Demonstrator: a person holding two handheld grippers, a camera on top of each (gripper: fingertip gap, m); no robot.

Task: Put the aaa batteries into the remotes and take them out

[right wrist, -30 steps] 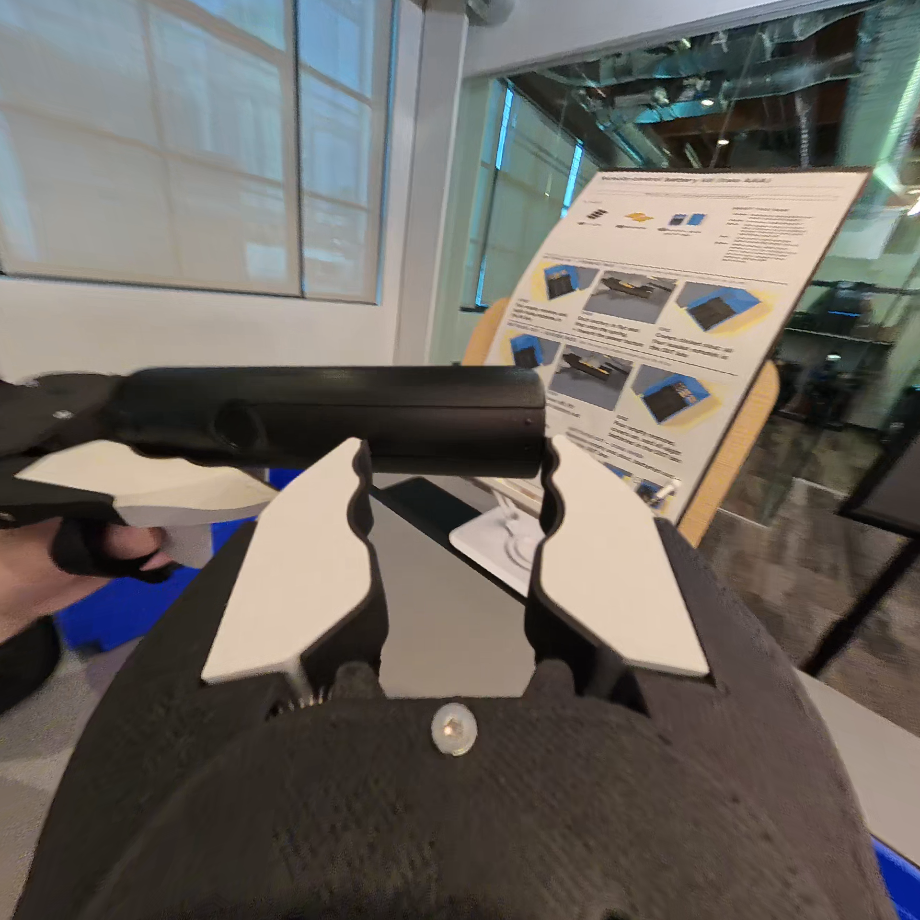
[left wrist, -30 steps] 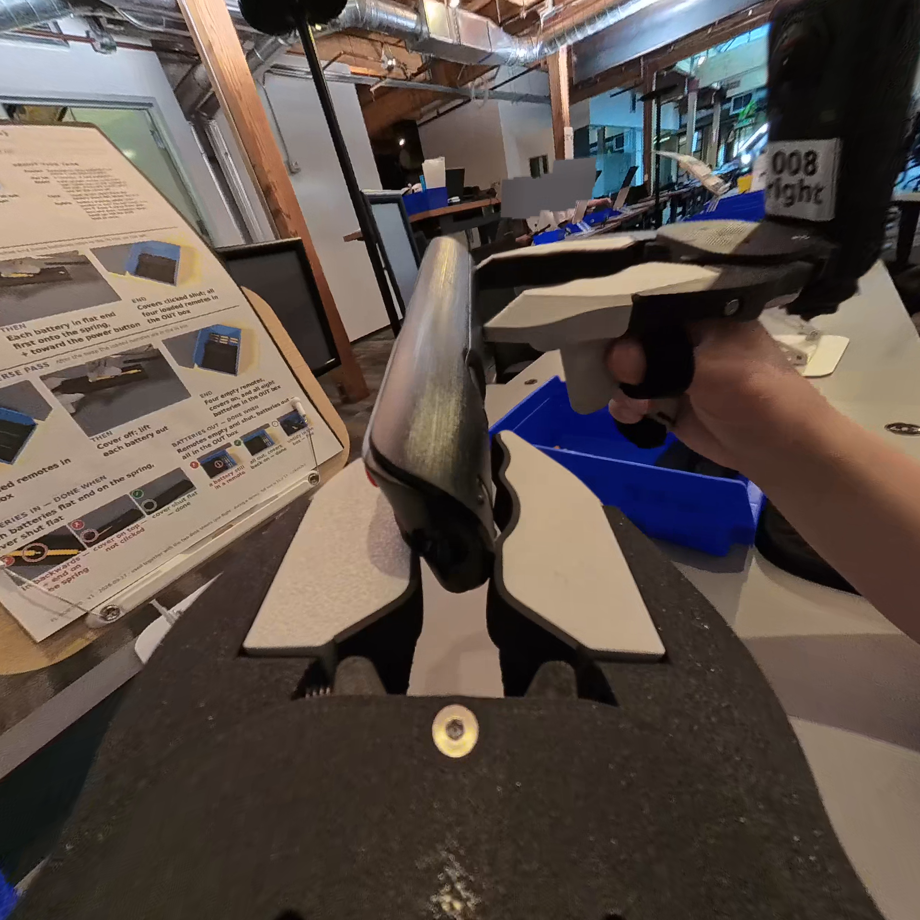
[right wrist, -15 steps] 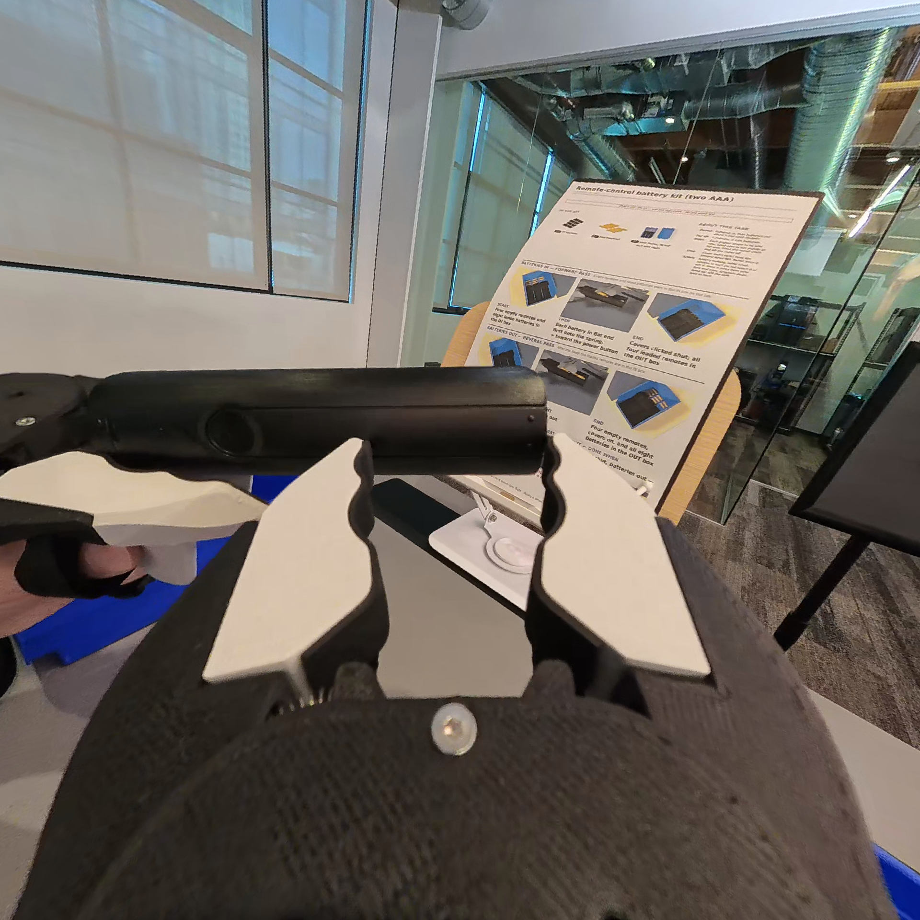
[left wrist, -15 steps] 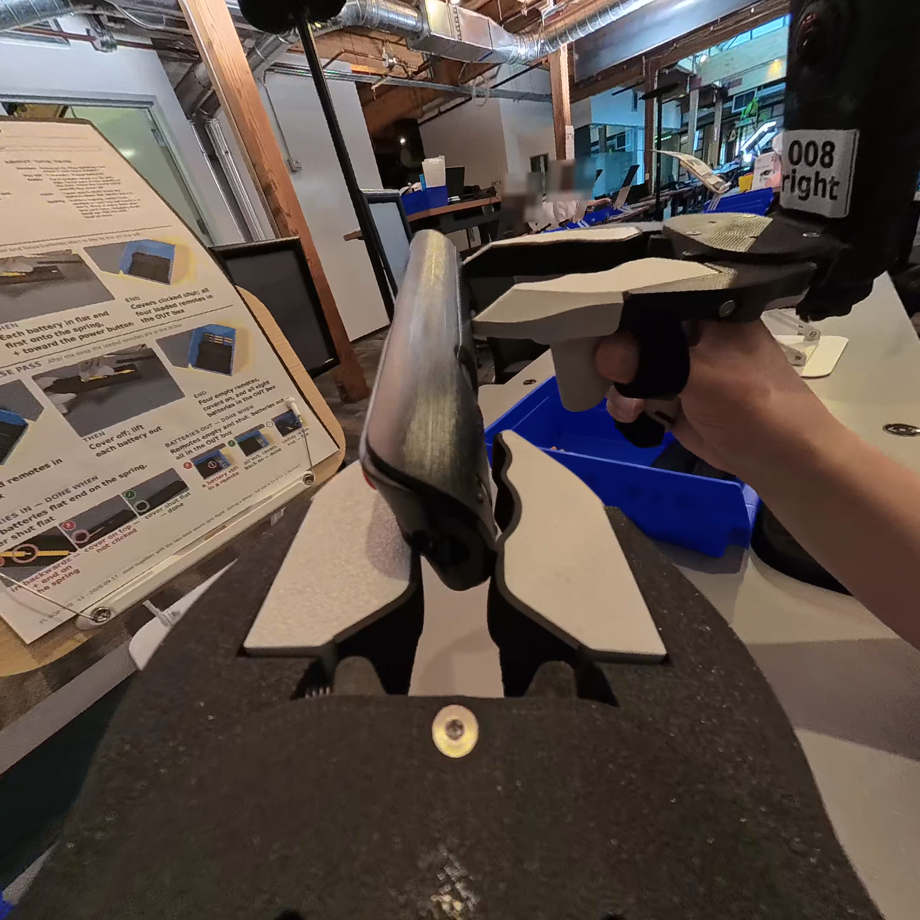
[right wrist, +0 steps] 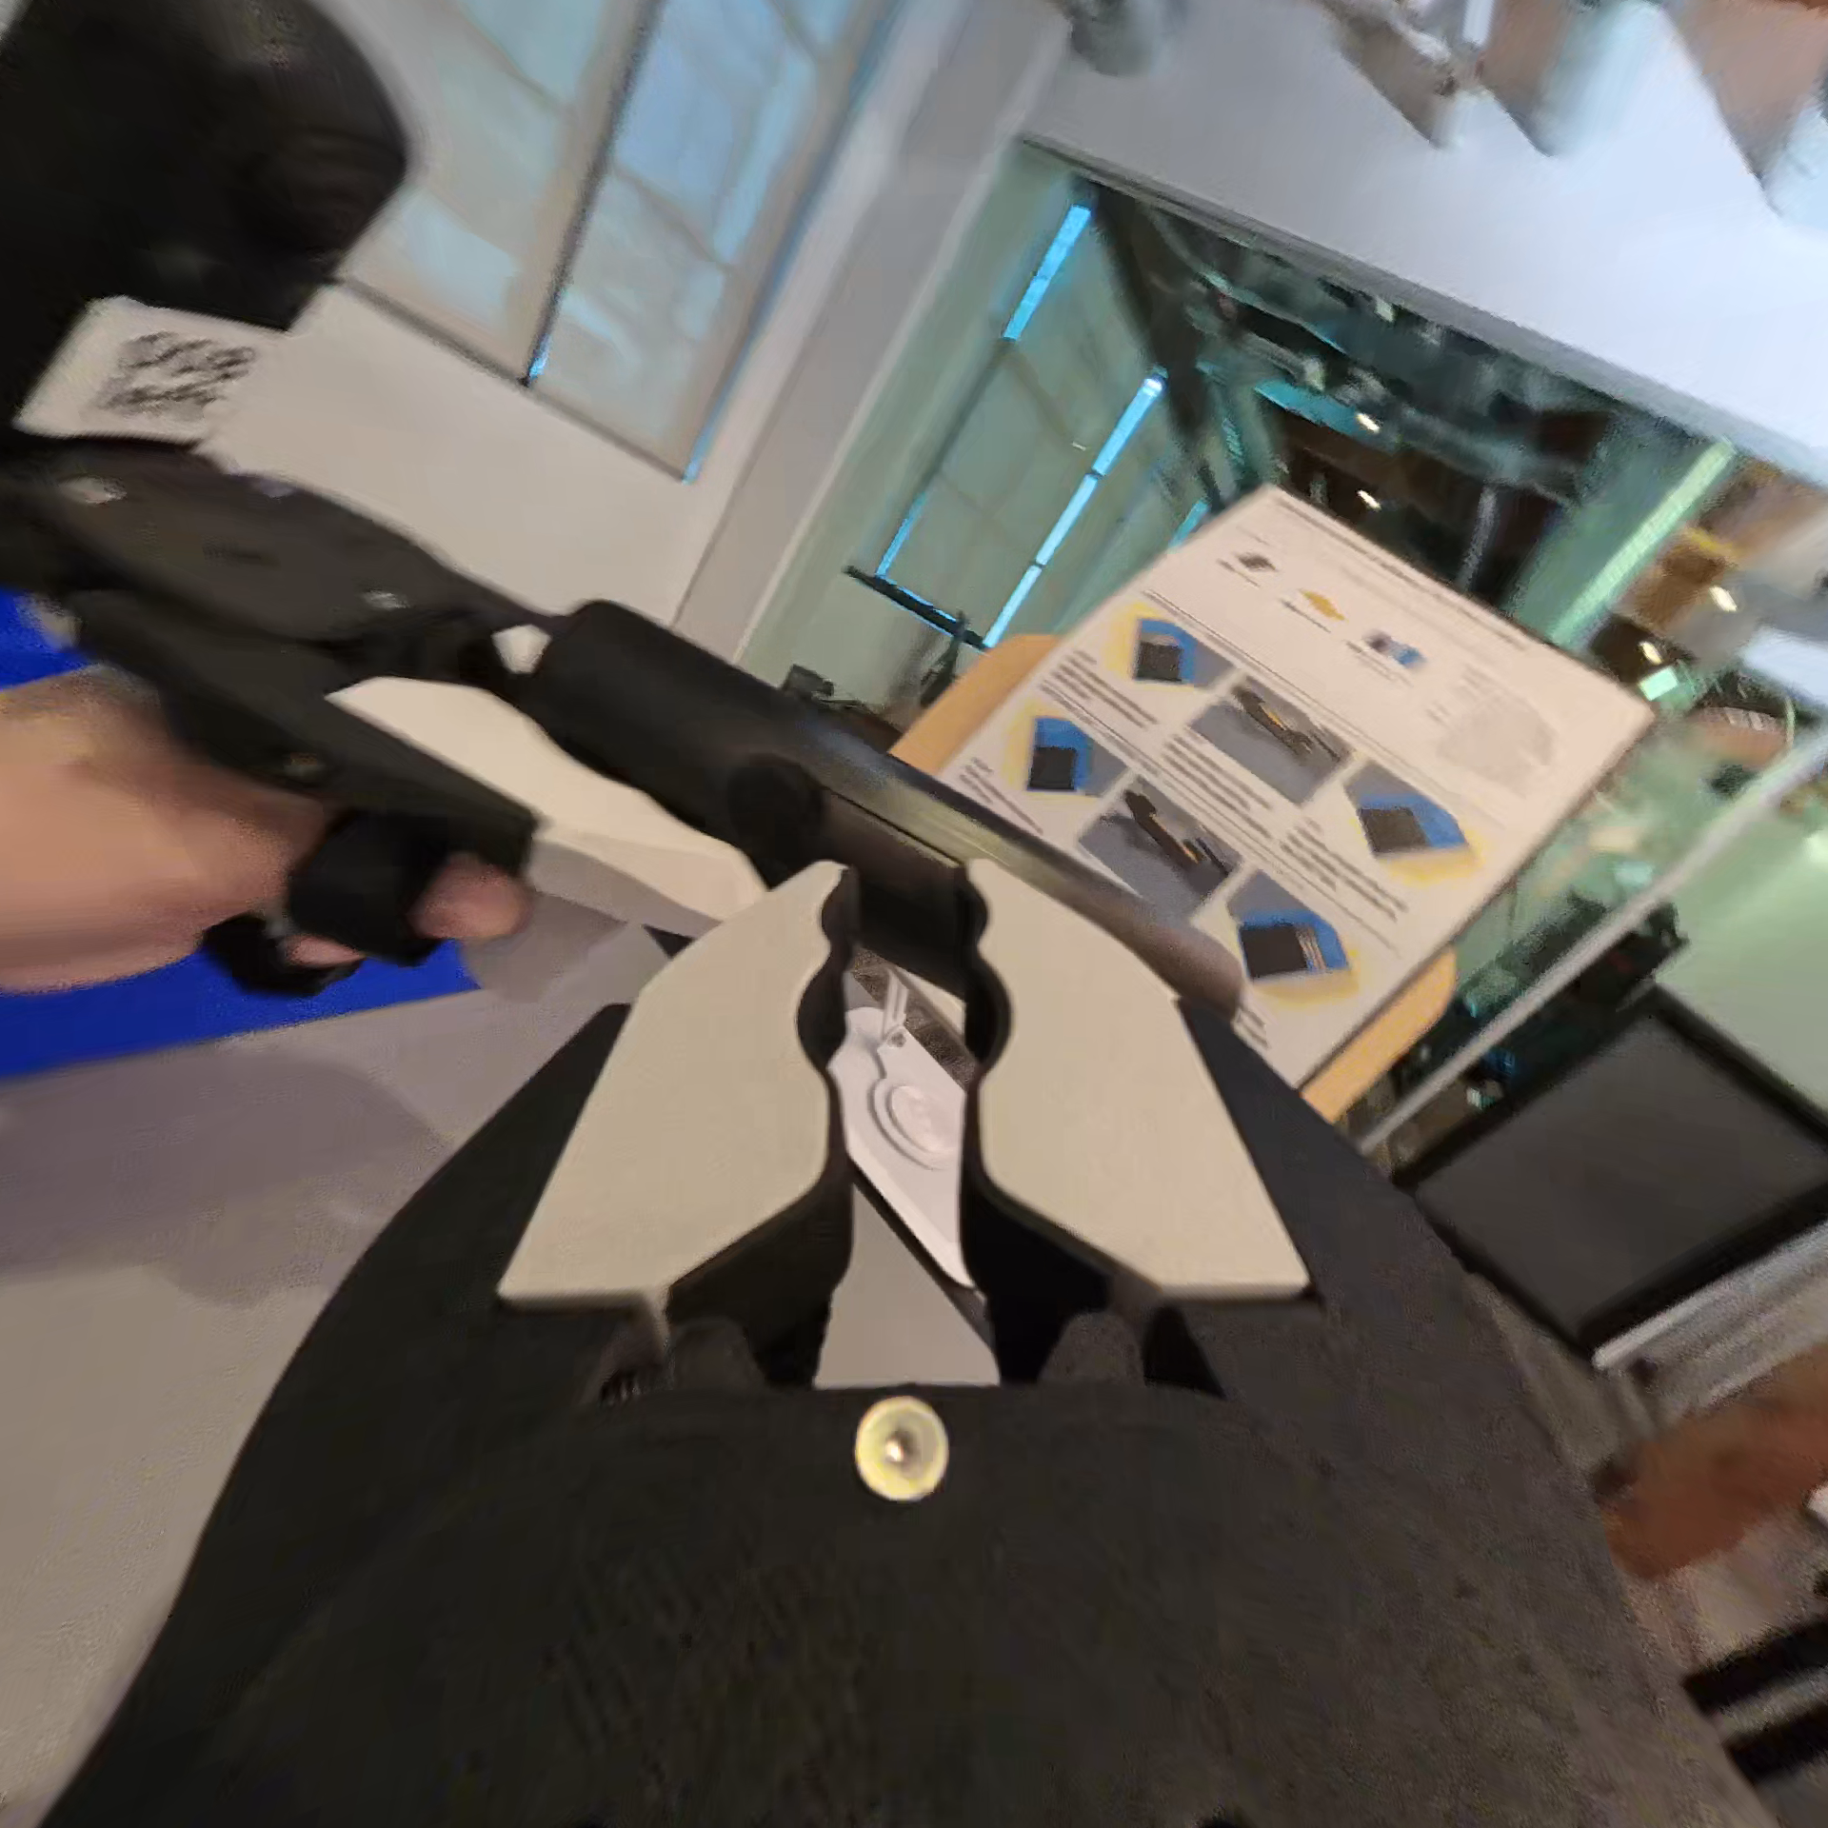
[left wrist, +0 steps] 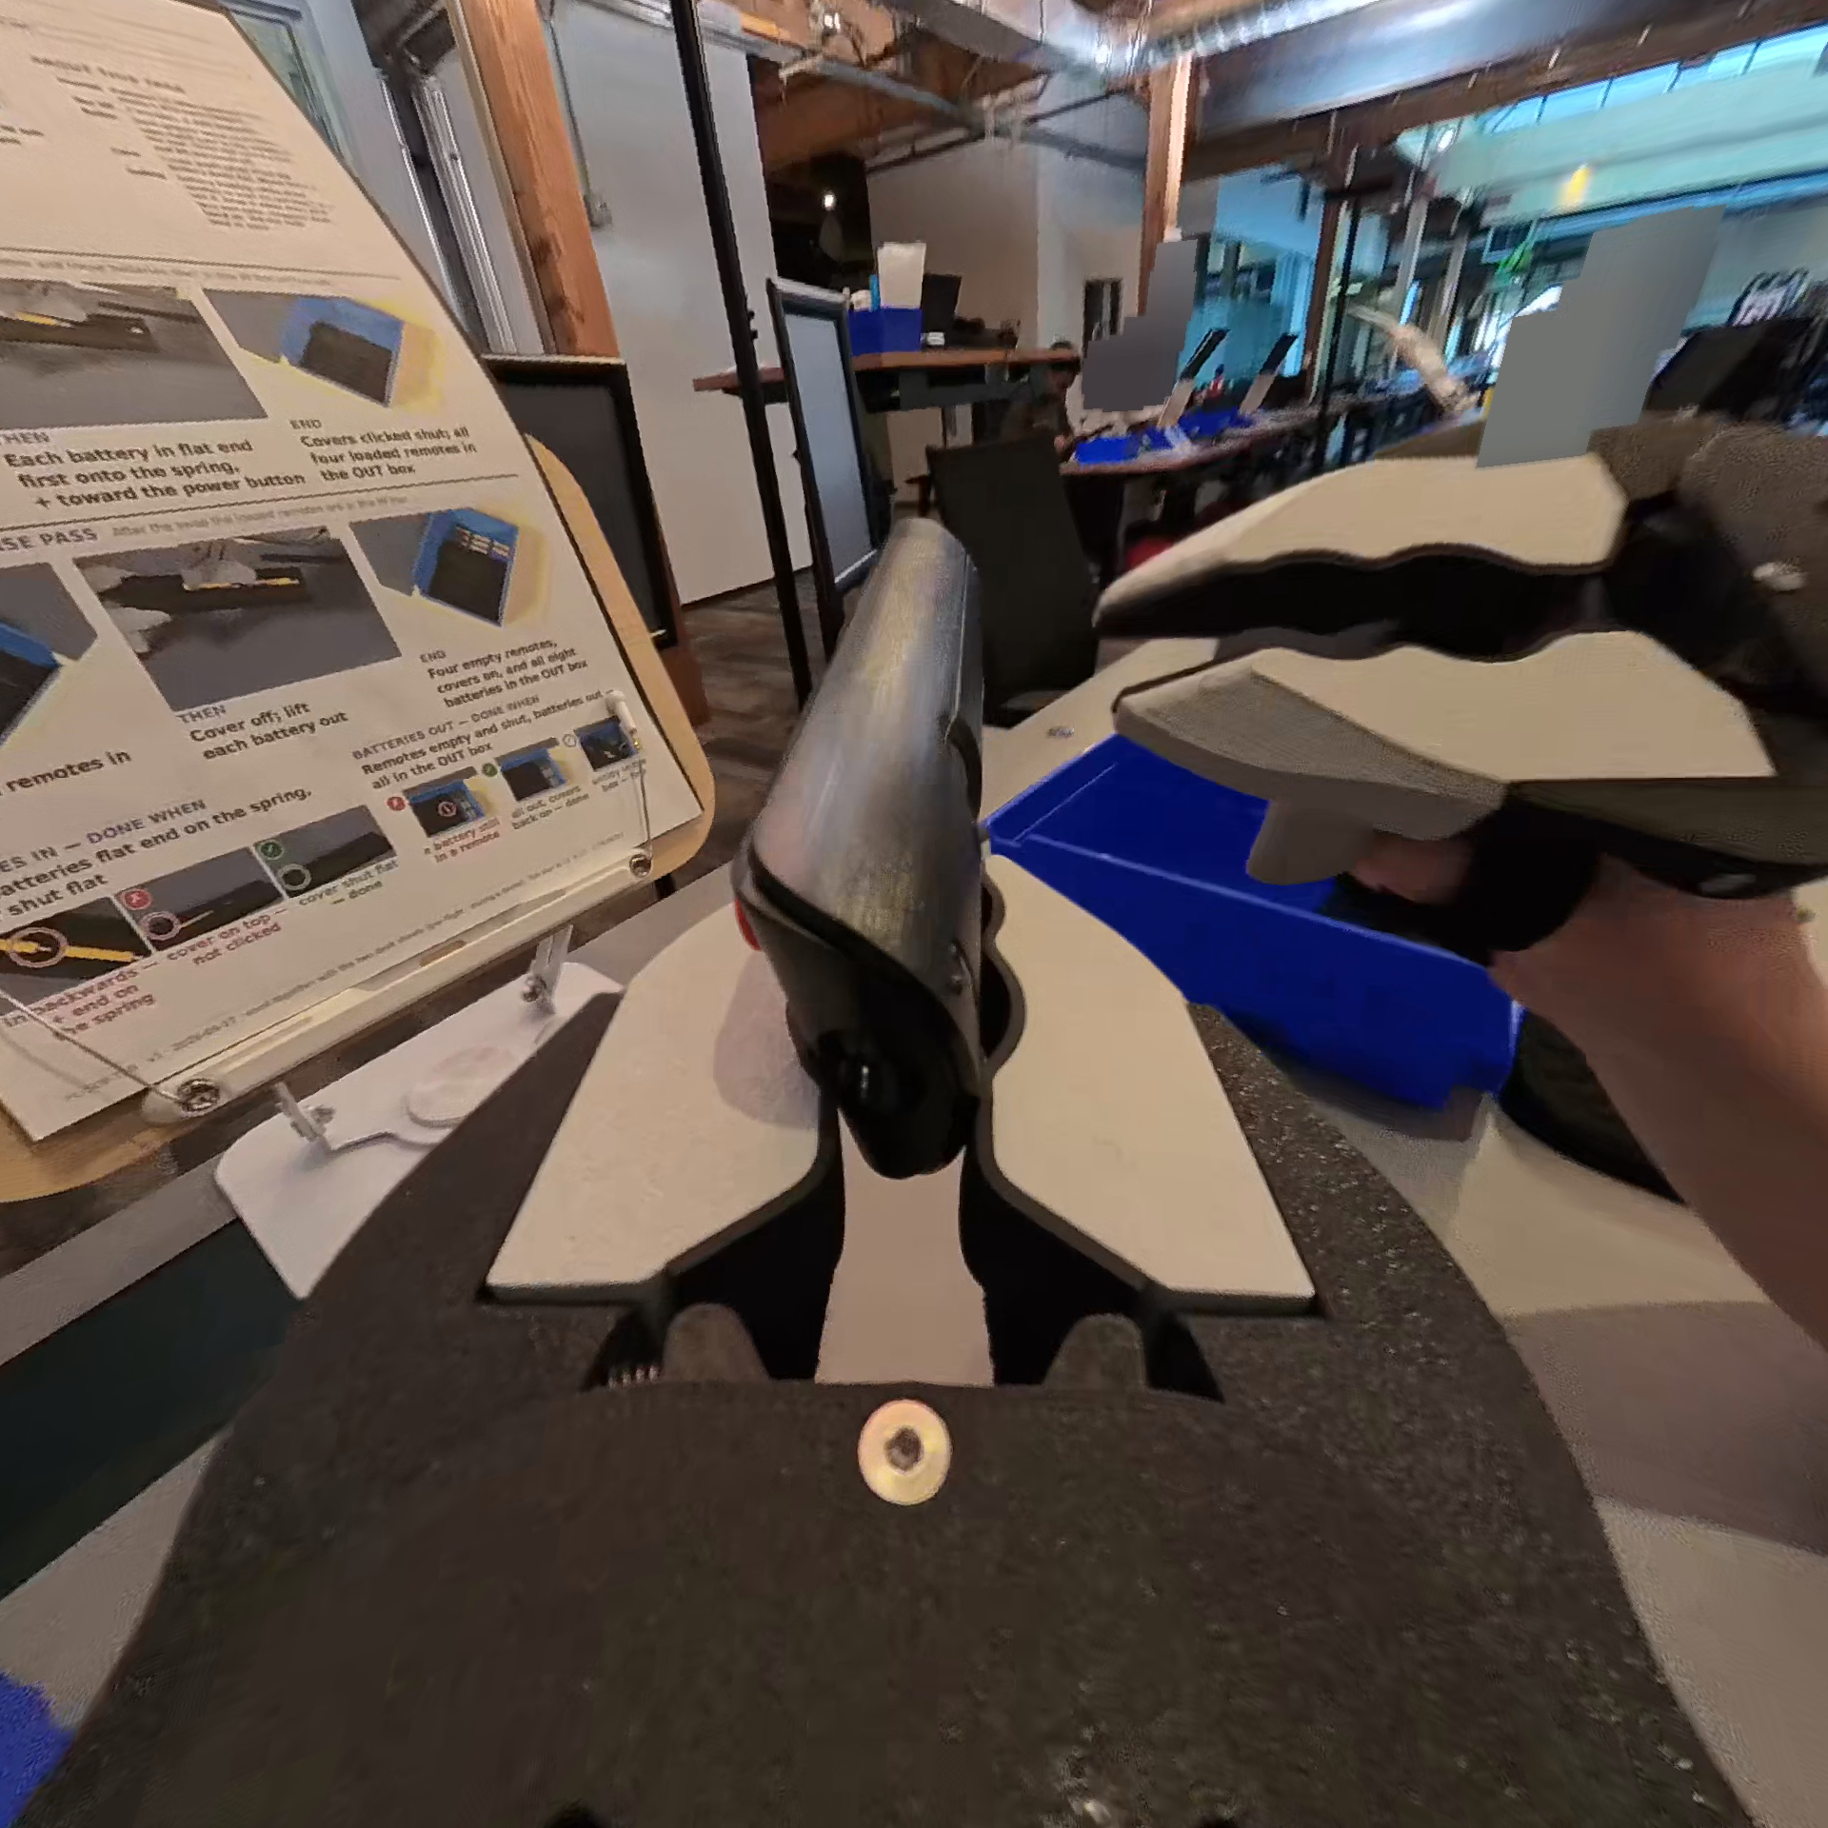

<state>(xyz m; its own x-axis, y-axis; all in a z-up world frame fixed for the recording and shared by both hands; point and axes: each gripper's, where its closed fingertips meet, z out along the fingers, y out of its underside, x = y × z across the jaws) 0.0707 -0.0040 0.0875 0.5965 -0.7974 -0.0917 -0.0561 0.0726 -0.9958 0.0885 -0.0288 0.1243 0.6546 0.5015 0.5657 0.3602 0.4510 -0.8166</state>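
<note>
One remote (left wrist: 875,811) clamped btwn left gripper (left wrist: 905,974) fingers, upright.

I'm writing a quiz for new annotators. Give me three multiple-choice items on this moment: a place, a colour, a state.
1. In the left wrist view, the instruction board stands: A left of the remote; B right of it; C under it.
2. The bin is: A red; B blue; C green.
3. The left tool is: A open, empty; B shut on the remote; C shut on a battery.

1A: the board fills the view's left side. 2B: its walls are blue. 3B: both fingers press the remote's lower end.
</note>
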